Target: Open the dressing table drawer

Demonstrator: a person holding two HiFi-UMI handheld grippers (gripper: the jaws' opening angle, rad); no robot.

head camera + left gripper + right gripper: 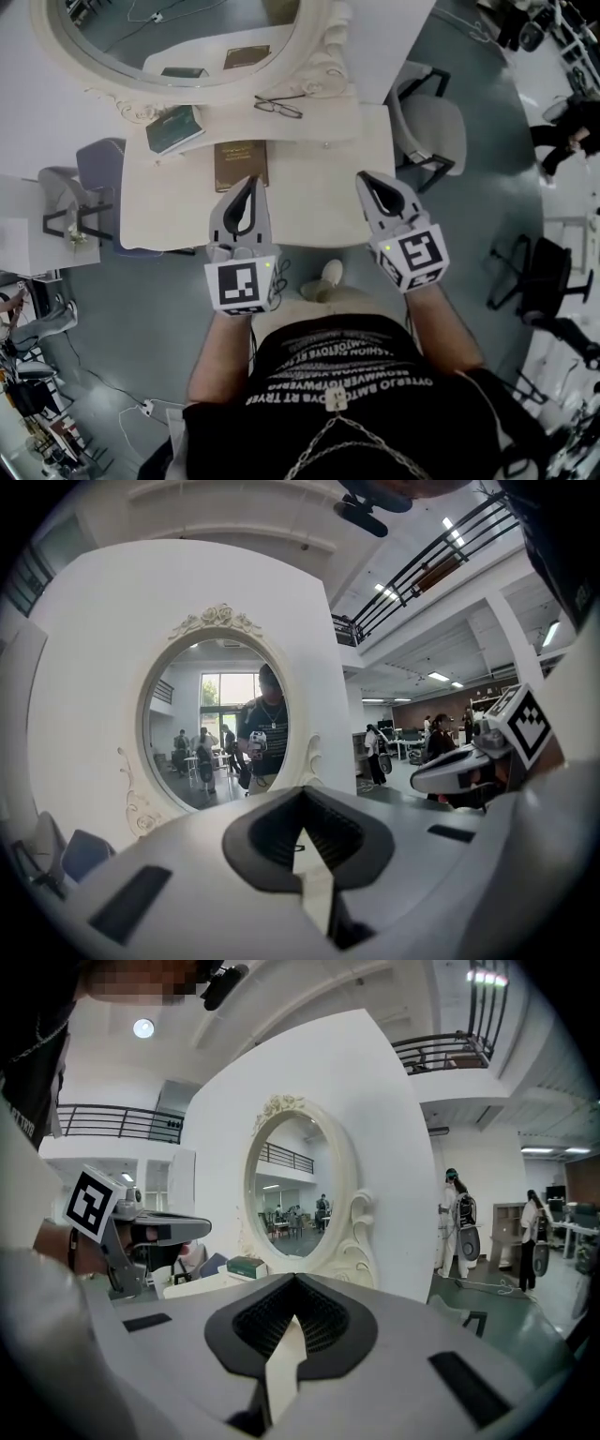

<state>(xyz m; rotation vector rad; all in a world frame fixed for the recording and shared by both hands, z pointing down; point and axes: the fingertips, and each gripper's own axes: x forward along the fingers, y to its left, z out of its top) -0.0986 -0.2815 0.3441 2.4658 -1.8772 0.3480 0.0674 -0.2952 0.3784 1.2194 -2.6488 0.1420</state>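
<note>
The white dressing table stands in front of me with an oval mirror at its back. Its drawer front is hidden under the near edge and shows in no view. My left gripper hovers over the near middle of the tabletop, jaws shut with nothing between them. My right gripper is held level beside it over the near right part, also shut and empty. In the left gripper view the closed jaws point at the mirror. The right gripper view shows the same: shut jaws facing the mirror.
On the tabletop lie a brown book, a green book and a pair of glasses. A grey chair stands right of the table, another chair at its left. A beige stool is at my feet.
</note>
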